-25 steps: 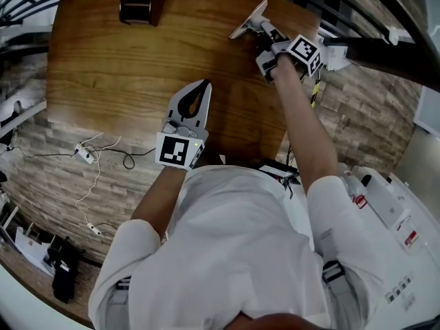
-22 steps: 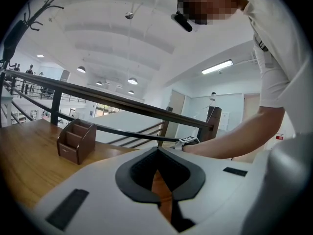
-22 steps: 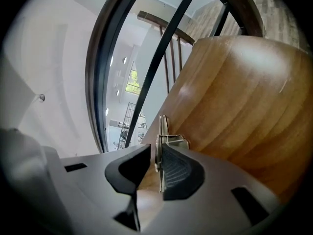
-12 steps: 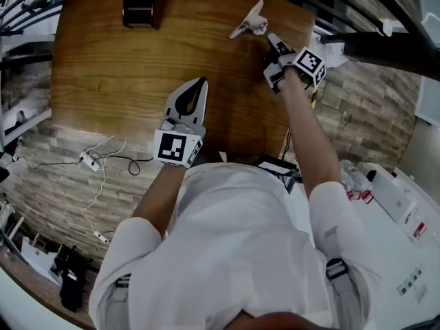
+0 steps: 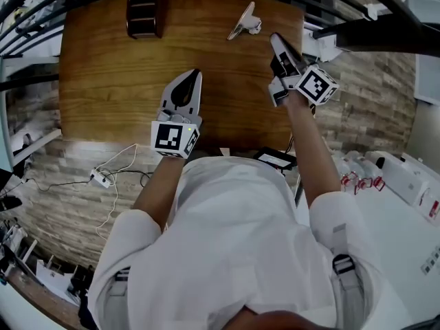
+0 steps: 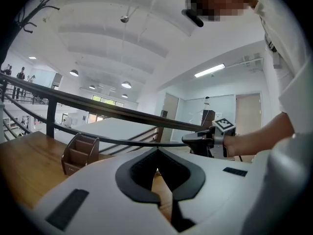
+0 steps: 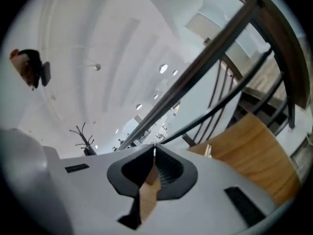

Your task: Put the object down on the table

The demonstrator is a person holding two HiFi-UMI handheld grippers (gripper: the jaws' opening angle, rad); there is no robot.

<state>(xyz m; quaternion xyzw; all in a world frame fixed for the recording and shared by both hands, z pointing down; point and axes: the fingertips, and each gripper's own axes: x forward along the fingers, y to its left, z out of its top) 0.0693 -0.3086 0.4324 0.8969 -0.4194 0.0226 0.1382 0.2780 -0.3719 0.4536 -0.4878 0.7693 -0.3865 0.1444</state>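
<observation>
A small pale scoop-like object with a flat metal blade lies on the wooden table near its far edge. My right gripper is shut and empty, hovering a short way to the right of and nearer than the object, apart from it. In its own view the right gripper has its jaws closed tip to tip with nothing between them. Over the table's middle my left gripper is shut too, also empty; its own view shows the left gripper with tips together and the right gripper beyond.
A brown wooden organizer stands at the table's far left corner, seen also as the organizer in the left gripper view. A dark railing runs behind the table. Cables lie on the floor at the left.
The right gripper has let go of the object and drawn back toward me and to the right. The object stays on the table. The left gripper has hardly moved.
</observation>
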